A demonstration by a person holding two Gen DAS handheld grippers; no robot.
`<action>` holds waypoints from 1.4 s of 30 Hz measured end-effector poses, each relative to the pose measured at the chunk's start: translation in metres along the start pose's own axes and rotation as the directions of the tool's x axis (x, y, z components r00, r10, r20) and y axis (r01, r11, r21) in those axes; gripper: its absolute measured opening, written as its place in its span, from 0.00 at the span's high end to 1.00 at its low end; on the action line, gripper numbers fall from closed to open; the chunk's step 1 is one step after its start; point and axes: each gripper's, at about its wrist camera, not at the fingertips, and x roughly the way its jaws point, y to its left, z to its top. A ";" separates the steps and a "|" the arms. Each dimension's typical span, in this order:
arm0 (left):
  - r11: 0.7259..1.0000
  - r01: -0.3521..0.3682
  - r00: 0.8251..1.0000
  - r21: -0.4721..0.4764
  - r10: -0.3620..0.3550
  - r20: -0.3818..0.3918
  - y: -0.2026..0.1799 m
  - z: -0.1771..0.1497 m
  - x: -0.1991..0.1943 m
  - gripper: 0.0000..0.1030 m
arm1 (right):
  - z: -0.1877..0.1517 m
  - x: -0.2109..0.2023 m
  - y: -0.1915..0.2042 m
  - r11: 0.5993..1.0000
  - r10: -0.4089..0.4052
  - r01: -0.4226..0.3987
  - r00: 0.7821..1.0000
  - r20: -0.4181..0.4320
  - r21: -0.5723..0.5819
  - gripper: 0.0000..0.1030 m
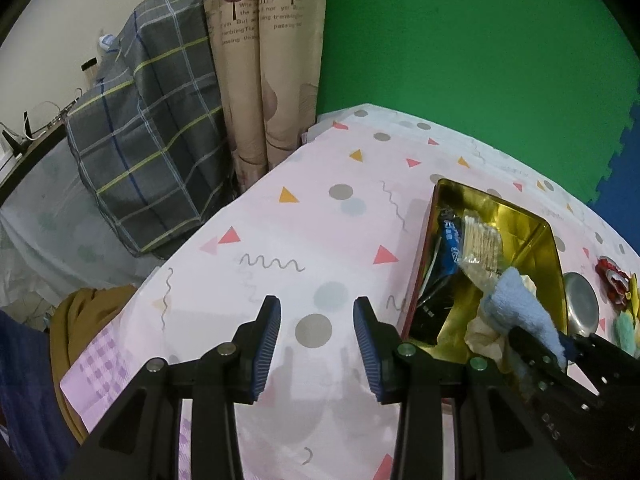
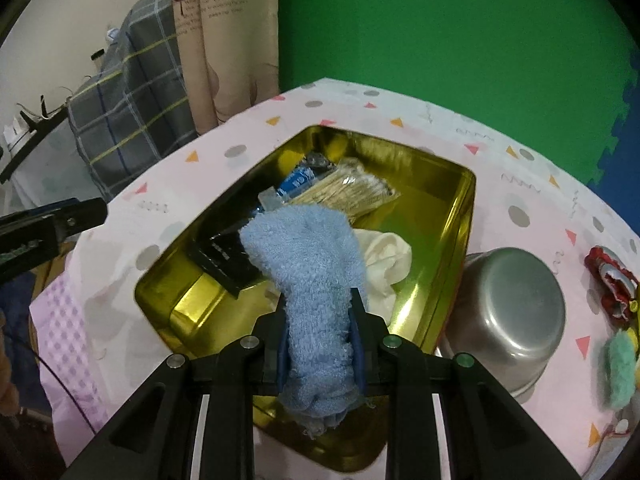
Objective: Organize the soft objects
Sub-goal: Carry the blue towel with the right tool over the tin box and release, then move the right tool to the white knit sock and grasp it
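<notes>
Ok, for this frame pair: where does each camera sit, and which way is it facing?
Left wrist: on the left gripper, angled down at bare tablecloth; its open fingers show.
Right wrist: on the right gripper, angled down into the gold tin; its fingers clamp the blue towel.
Shared: tin, towel, steel bowl, each other's gripper.

Gripping a light blue towel (image 2: 312, 280) between the right gripper (image 2: 320, 344) pads, above the near end of a gold tin (image 2: 460, 216) on the pink patterned tablecloth (image 2: 520, 168). Draping over a cream cloth (image 2: 386, 266), a black packet (image 2: 222, 260), a blue packet (image 2: 298, 180) and a cotton swab bundle (image 2: 352, 194) inside. Sitting upside down just beside the tin's right wall: a steel bowl (image 2: 516, 312). Lying near the table's right edge: red (image 2: 610, 280) and green (image 2: 618, 372) soft items. Showing at the left edge: the left gripper (image 2: 56, 228).
</notes>
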 end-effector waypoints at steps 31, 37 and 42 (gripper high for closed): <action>0.999 -0.002 1.000 0.051 0.003 -0.023 -0.017 -0.010 0.006 0.63 | -0.004 -0.038 -0.006 1.000 0.020 -0.021 0.997 0.080 0.021 0.45; 0.998 -0.007 1.000 0.065 0.008 -0.025 -0.022 -0.011 0.008 0.63 | -0.013 -0.056 -0.016 0.998 0.032 -0.038 0.994 0.101 0.053 0.41; 0.997 -0.010 0.999 0.073 0.013 -0.030 -0.024 -0.013 0.009 0.63 | -0.025 -0.069 -0.033 0.996 0.013 -0.022 0.994 0.110 0.083 0.39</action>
